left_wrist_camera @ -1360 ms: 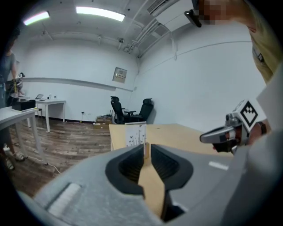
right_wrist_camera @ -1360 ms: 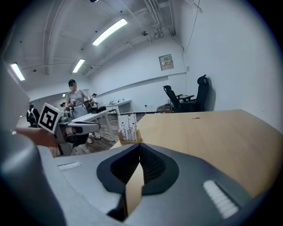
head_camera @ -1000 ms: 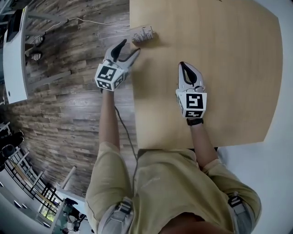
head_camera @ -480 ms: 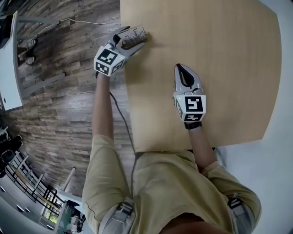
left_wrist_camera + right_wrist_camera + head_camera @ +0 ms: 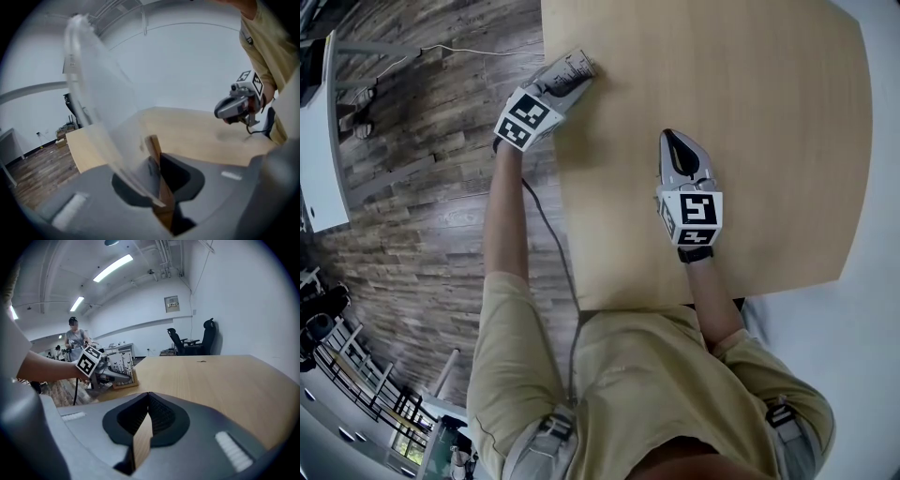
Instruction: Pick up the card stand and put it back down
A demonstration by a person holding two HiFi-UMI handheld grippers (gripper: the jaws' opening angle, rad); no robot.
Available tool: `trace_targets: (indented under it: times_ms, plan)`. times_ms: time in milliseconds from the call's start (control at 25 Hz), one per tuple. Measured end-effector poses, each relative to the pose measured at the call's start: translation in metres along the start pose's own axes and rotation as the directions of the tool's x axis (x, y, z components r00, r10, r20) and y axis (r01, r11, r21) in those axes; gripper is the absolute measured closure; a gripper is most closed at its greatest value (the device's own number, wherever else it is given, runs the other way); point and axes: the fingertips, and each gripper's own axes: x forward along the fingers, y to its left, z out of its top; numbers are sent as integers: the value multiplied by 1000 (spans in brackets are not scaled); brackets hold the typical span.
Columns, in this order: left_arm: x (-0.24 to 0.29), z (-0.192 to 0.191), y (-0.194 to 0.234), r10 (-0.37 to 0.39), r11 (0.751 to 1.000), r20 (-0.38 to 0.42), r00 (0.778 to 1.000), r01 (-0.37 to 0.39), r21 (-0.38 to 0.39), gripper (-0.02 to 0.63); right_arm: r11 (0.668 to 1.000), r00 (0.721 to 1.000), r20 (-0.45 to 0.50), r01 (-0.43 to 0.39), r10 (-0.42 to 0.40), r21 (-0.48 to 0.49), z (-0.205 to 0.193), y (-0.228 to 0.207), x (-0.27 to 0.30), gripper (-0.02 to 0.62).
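Note:
The card stand (image 5: 578,66) is a clear upright sheet in a small wooden base, at the far left corner of the light wooden table (image 5: 750,112). My left gripper (image 5: 568,79) reaches it from the left; its jaws are closing, with the stand gripped between them. In the left gripper view the clear sheet (image 5: 93,103) and wooden base (image 5: 159,187) sit pinched between the pads. The right gripper view shows the stand (image 5: 123,367) with a printed card inside. My right gripper (image 5: 672,139) rests mid-table, shut, nothing in it.
The table's left edge runs right beside the stand, with dark wood floor (image 5: 422,187) below. A white desk (image 5: 323,141) stands further left. Two office chairs (image 5: 206,336) and a standing person (image 5: 75,341) are far behind the table.
My left gripper moved forward to the stand with open jaws, then closed them on it. My right gripper has stayed where it was.

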Motion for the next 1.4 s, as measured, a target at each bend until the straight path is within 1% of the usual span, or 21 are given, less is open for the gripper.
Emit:
trace_targets:
  times_ms: [160,280,400,520,680,800,880,960,1040,1160,1240,1320,1400]
  plan:
    - [0,4,-9,-23,1000,-18,1000,23,-4,560,1000,1000,8,10,-10,7,7,3,-7,591]
    - [-11,11,-26,-48,999,-14,999,48,-8,560,1000,999,26,20,-20,8,15,11,-22,591]
    - [-37,29,-51,-66,998,4,998,66,-16,560,999,998,54,35,-36,12,27,22,-48,591]
    - [-71,55,-76,-51,998,33,998,52,-30,560,999,996,83,40,-41,21,43,35,-76,591]
    - [-107,83,-96,-2,1000,49,999,3,-6,560,1000,992,129,-4,1,23,60,55,-99,591]
    - [-133,101,-121,20,1000,88,996,-21,4,560,1000,988,155,-29,27,9,62,72,-117,591]
    - [-157,117,-140,39,999,104,994,-41,14,560,999,983,178,-35,35,-7,72,85,-137,591]
    - [-180,132,-155,71,997,102,992,-74,24,560,999,977,210,-37,41,-26,86,98,-159,591]
    - [-201,141,-172,120,993,94,988,-120,2,560,998,969,242,-40,50,-44,92,111,-180,591]
    - [-229,147,-202,201,979,102,974,-196,-62,560,997,959,277,-48,64,-65,90,129,-214,591]
    - [-252,152,-223,258,963,95,961,-249,-101,560,996,952,296,-51,72,-79,92,141,-242,591]
    - [-273,156,-241,309,948,90,947,-299,-111,560,995,944,321,-52,79,-90,96,153,-267,591]
    - [-291,157,-256,345,936,103,933,-333,-117,560,994,934,347,-52,84,-101,95,164,-285,591]
